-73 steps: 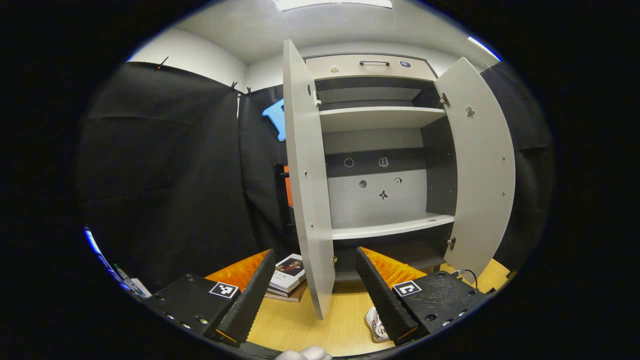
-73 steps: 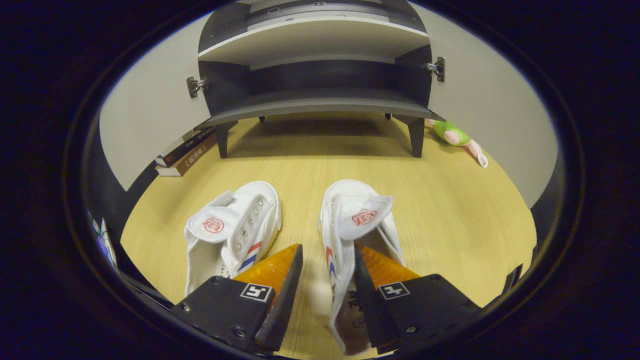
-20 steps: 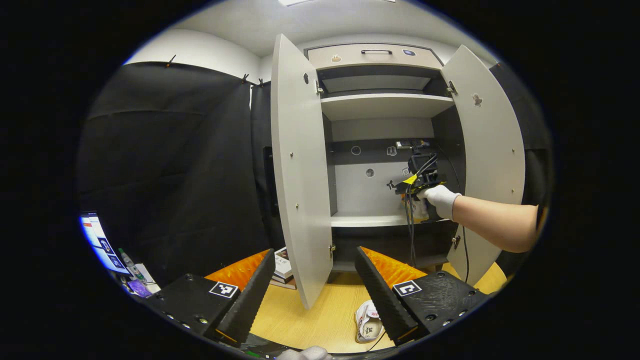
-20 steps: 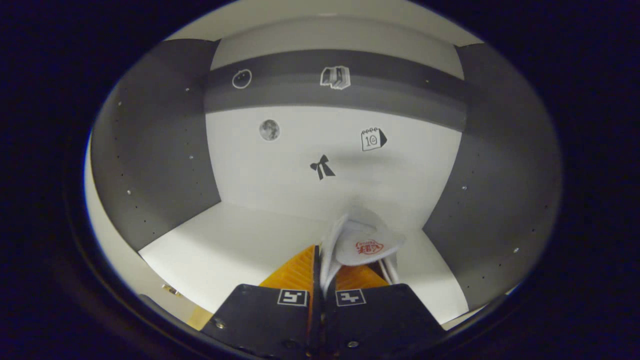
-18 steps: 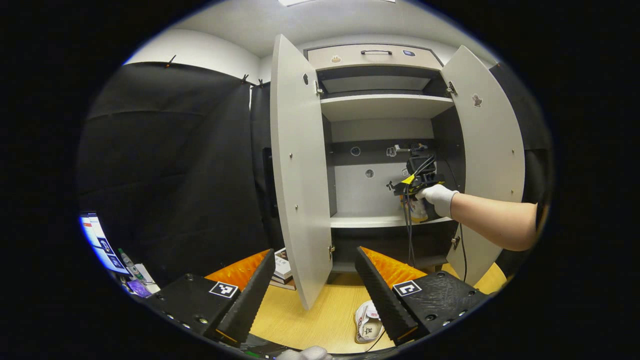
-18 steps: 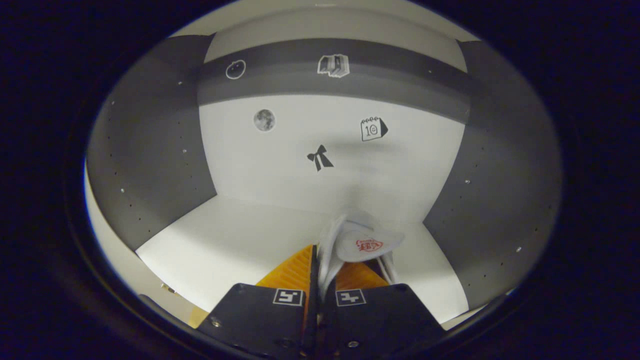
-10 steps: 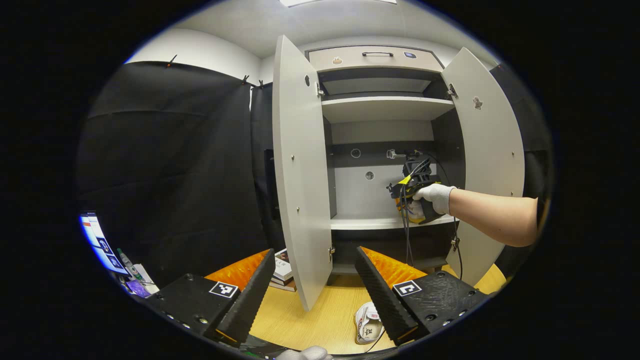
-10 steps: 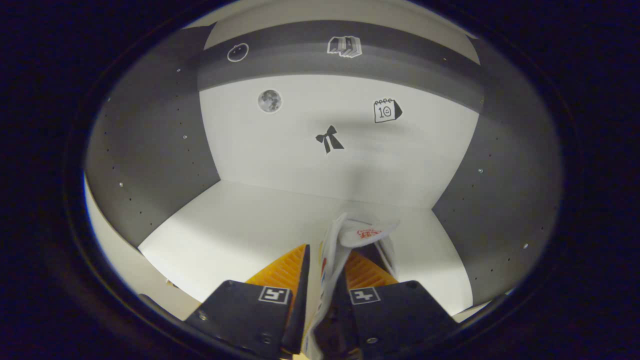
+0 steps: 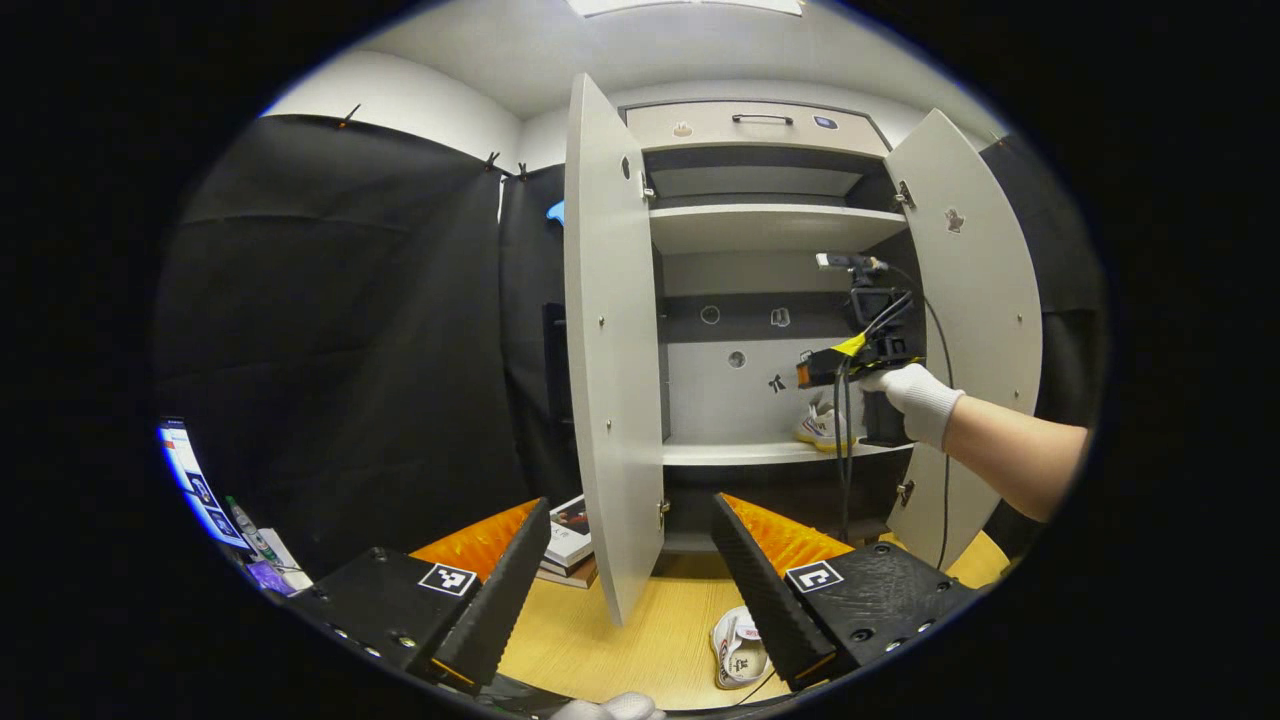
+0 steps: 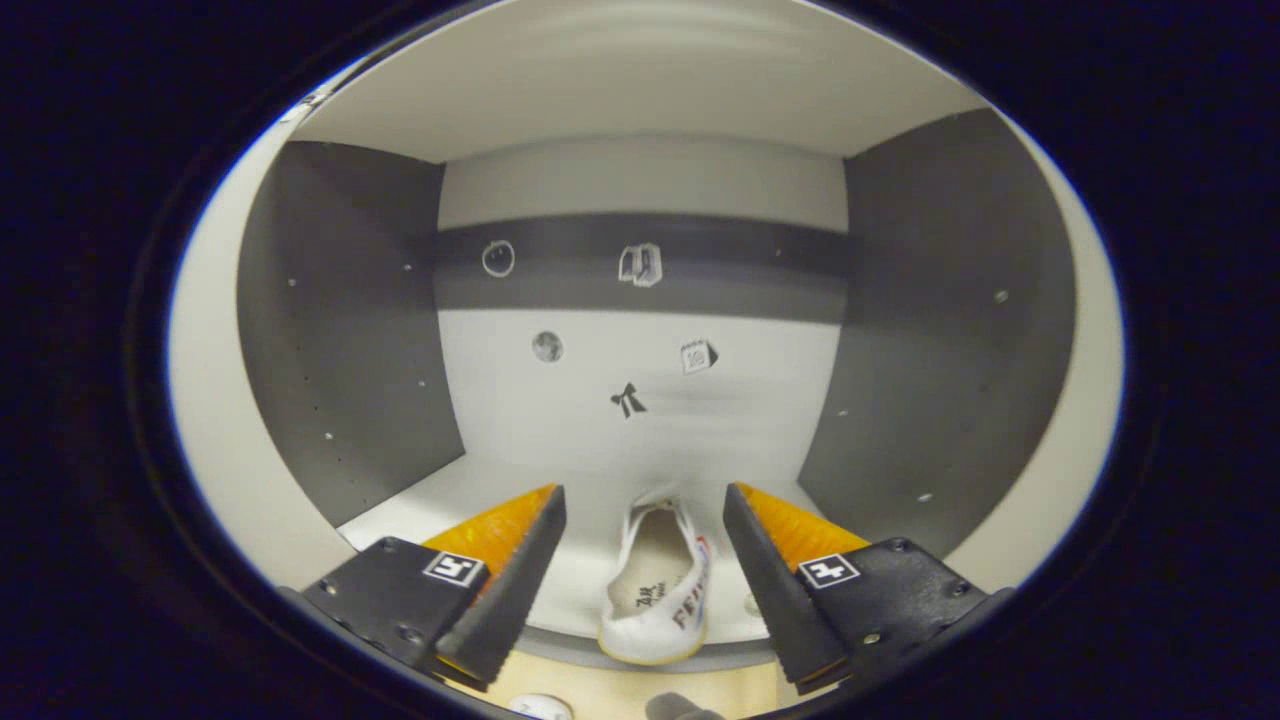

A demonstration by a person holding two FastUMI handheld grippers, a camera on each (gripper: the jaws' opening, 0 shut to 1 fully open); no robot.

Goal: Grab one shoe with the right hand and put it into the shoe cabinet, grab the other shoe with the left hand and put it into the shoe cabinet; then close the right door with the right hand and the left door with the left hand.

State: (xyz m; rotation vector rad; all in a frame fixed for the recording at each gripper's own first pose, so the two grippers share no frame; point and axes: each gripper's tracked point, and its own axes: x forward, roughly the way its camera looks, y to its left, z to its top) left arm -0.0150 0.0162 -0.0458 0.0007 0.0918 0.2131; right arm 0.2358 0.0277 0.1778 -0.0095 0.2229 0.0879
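One white shoe (image 10: 655,590) lies on the middle shelf (image 10: 560,530) of the shoe cabinet (image 9: 765,125), heel toward me, toe to the back wall. My right gripper (image 10: 640,575) hangs open just in front of it, fingers apart on either side, touching nothing. In the left gripper view that shoe (image 9: 822,425) sits at the shelf's right end, with the right gripper (image 9: 850,365) in a gloved hand (image 9: 915,400) above it. The other white shoe (image 9: 735,650) lies on the wooden floor (image 9: 610,650). My left gripper (image 9: 620,570) is open and held well back from the cabinet.
Both cabinet doors stand open: the left door (image 9: 610,350) edge-on ahead of my left gripper, the right door (image 9: 975,300) behind the arm. A stack of books (image 9: 565,550) lies on the floor by the left door. Small items (image 9: 240,540) sit at the far left.
My right gripper has opened and let the shoe go onto the middle shelf, then drawn back and up. The left gripper has hardly moved.
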